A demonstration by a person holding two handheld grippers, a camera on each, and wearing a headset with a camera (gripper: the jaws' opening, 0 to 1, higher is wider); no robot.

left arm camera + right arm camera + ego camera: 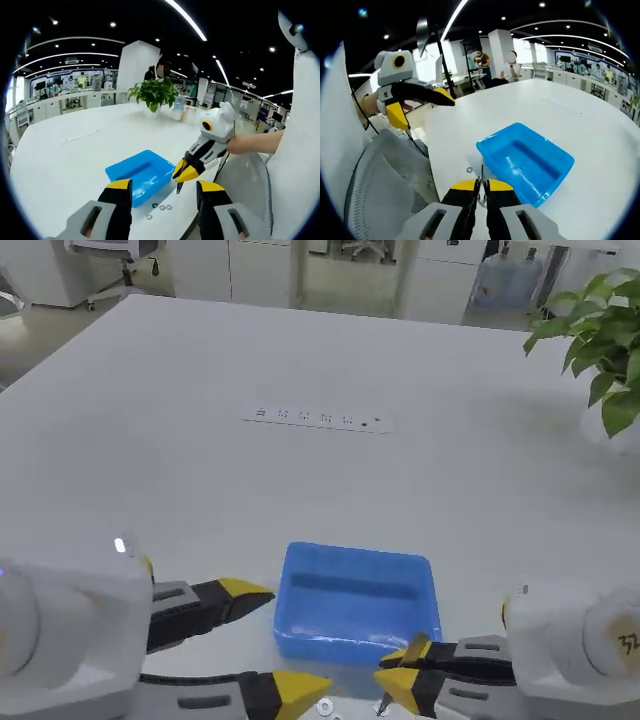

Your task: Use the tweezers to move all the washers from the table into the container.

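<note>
A blue container (355, 605) sits near the table's front edge. My right gripper (405, 672) is at its near right corner, shut on thin metal tweezers (482, 172) that point down at the table. In the left gripper view the tweezers' tip (177, 188) hovers just above several small washers (162, 207) lying in front of the container (140, 172). One washer (469, 170) lies left of the tweezers in the right gripper view, and one (325, 706) at the head view's bottom edge. My left gripper (280, 640) stands open and holds nothing, left of the container.
A white power strip (318, 419) lies in the middle of the table. A green potted plant (605, 330) stands at the far right. A grey mesh chair (385, 175) is just off the table's near edge.
</note>
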